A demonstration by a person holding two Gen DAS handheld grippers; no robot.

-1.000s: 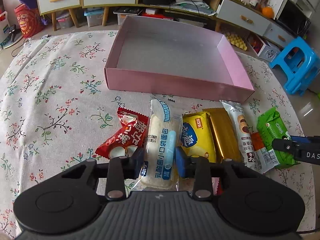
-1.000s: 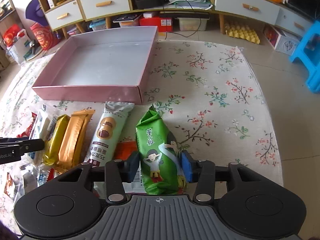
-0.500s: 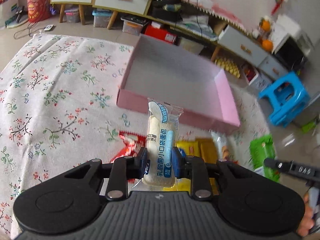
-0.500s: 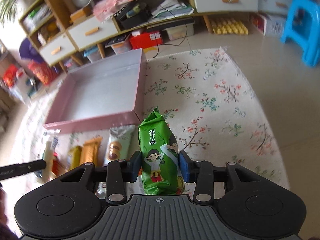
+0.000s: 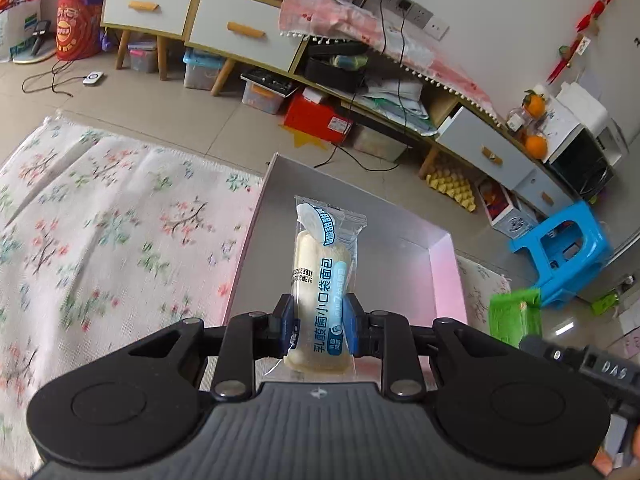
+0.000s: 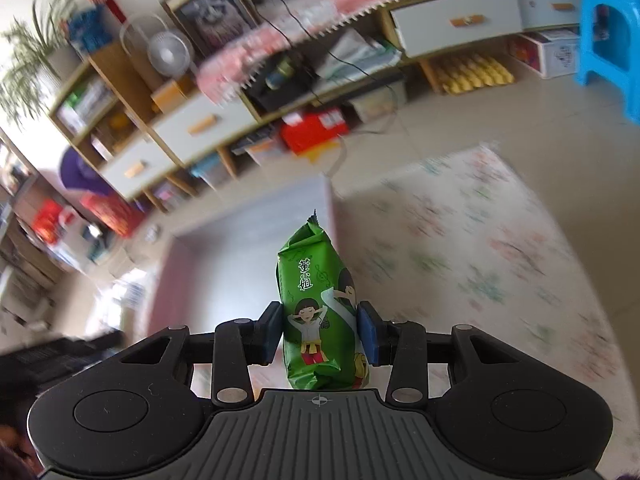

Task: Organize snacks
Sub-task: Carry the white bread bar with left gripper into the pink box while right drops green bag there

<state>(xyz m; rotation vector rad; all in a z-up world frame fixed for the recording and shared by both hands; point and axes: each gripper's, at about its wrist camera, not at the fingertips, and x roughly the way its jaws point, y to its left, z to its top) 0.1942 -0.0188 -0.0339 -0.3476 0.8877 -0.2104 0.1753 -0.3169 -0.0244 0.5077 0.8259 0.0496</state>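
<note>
My left gripper (image 5: 319, 326) is shut on a white and blue bread packet (image 5: 322, 276) and holds it in the air above the pink box (image 5: 444, 276), which lies open below. My right gripper (image 6: 320, 336) is shut on a green snack packet (image 6: 318, 312) and holds it up above the same pink box (image 6: 248, 264). The green packet (image 5: 514, 314) and the right gripper's arm also show at the right of the left wrist view. The other snacks are hidden under the grippers.
The floral cloth (image 5: 100, 232) lies under the box on the floor. A low cabinet with drawers (image 5: 244, 32) stands behind, with boxes below it. A blue stool (image 5: 560, 248) stands at the right.
Both grippers have risen from the cloth with their packets and moved forward over the pink box. The row of snacks has dropped out of view.
</note>
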